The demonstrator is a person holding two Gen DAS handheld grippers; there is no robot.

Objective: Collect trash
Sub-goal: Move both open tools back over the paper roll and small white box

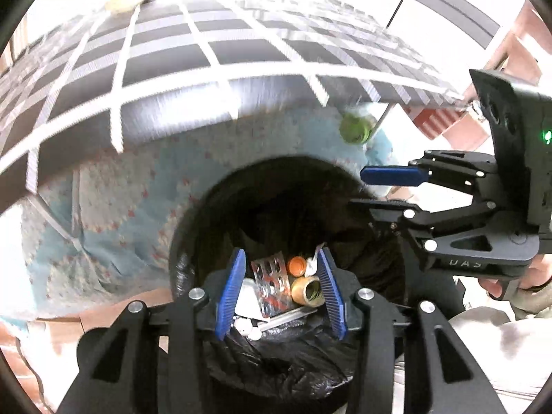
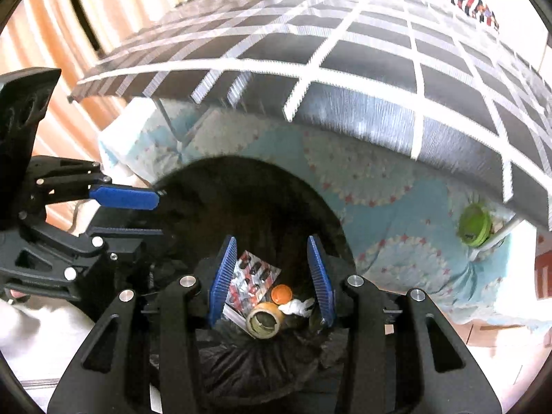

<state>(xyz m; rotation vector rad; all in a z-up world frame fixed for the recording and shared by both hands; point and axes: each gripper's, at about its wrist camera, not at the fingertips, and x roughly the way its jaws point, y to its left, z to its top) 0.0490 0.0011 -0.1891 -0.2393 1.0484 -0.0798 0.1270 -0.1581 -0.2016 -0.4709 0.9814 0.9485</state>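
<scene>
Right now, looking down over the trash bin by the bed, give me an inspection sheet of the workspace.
Surface: floor, mostly hidden by bin.
Job's things: black-lined trash bin holding blister packs, orange cap, open small bottle, crumpled white scrap.
Clutter: green round item under the bed edge.
Grippers: left gripper and right gripper over the bin, jaws open, empty.
Cables: nothing seen.
Surroundings: checked bedspread, blue patterned sheet.

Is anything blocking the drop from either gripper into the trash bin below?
Nothing visible. The left gripper and right gripper both hang open and empty right over the bin, with only trash already inside beneath them: a pill pack, an orange cap and a tape roll.
</scene>
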